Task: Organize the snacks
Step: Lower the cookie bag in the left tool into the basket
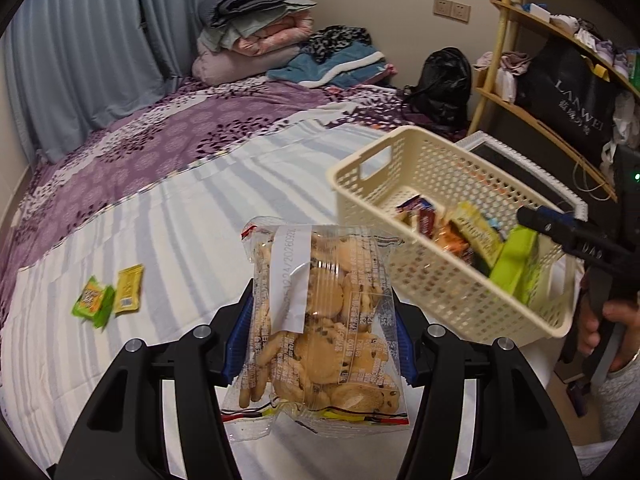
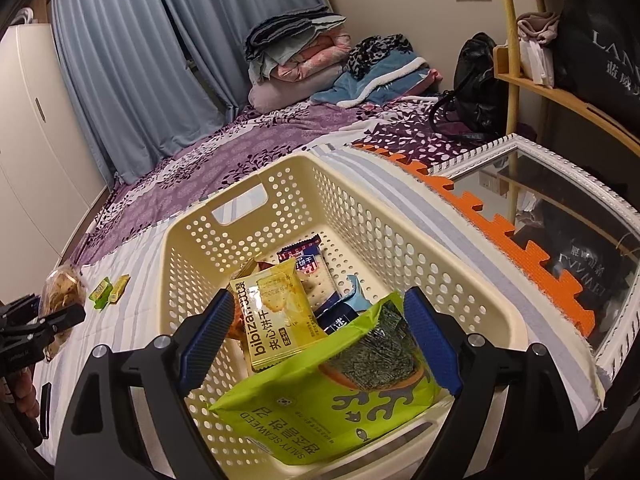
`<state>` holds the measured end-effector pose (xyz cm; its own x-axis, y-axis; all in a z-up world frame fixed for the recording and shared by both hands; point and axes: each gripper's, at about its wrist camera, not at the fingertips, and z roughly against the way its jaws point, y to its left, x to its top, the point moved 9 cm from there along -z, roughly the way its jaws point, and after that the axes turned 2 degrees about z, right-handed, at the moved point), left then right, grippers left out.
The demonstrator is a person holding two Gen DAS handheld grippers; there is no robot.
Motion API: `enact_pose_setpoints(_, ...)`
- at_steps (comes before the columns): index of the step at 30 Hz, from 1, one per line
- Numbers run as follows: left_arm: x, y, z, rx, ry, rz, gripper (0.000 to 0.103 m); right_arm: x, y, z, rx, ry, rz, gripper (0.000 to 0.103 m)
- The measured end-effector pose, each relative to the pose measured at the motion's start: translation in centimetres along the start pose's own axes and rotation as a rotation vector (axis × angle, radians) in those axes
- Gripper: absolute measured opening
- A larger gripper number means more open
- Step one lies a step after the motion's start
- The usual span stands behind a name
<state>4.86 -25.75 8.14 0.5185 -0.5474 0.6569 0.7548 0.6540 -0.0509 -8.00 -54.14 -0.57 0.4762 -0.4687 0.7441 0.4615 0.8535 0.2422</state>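
Pinching clear cookie bag [image 1: 320, 320] between blue pads of L gripper [image 1: 320, 340], bag upright, clear of striped bedsheet [image 1: 180, 208], just left of cream perforated basket [image 1: 440, 280]. Cookies w/ dark chips visible thru wrapper; white label strip down front.

R gripper [image 2: 320, 344]: jaws spread wide, pads not pressing anything. Hanging over near end of basket [image 2: 380, 216], green seaweed pack [image 2: 320, 412] lying between the fingers but loose, resting on basket's near edge. No earlier pic to compare.

Inside basket, further back: yellow sandwich-biscuit pack [image 2: 276, 316] leaning up, blue/white cracker pack [image 2: 306, 258] flat near far wall, a blue pack [image 2: 348, 308] partly under the seaweed pack, sth orange behind the yellow one — can't tell what.

On bedsheet, well apart from basket, left side: small green snack [image 1: 93, 300] & small yellow snack [image 1: 128, 288], touching side by side.

Basket on bed near right edge; white-framed mirror [image 2: 560, 208] just beside it, orange foam mat [image 2: 500, 224] between. Folded blankets [image 1: 256, 28] & black bag [image 1: 440, 80] at far end of bed, by blue curtains [image 1: 100, 60]. Wooden shelf [image 1: 540, 112] at right. Person's hand [image 1: 612, 328] gripping R tool handle, right edge of L view.
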Motion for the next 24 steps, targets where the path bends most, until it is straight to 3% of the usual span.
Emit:
enact_pose_setpoints(7,2.7,-4.5,-2.1,-0.106,0.006,-0.016,0.059,-0.3,-0.1,0.4,0.004,-0.003,0.0,0.086)
enact_pose_setpoints(18,5.7,-8.4,-5.9,-0.168,0.02,-0.028,0.061,-0.2,-0.2,0.9,0.011,-0.017,0.0,0.087)
enact_pose_setpoints(19,6.0,-8.7,-6.2,-0.171,0.02,-0.027,0.065,-0.2,-0.2,0.9,0.011,-0.017,-0.003,0.087)
enact_pose_setpoints(21,6.5,-8.8,-6.3,-0.163,-0.001,-0.02,0.092,-0.2,-0.2,0.8,0.013,-0.017,-0.007,0.087)
enact_pose_setpoints(24,7.2,-8.6,-6.0,-0.164,-0.031,0.004,0.098,-0.1,-0.2,0.9,0.015,-0.019,-0.005,0.087)
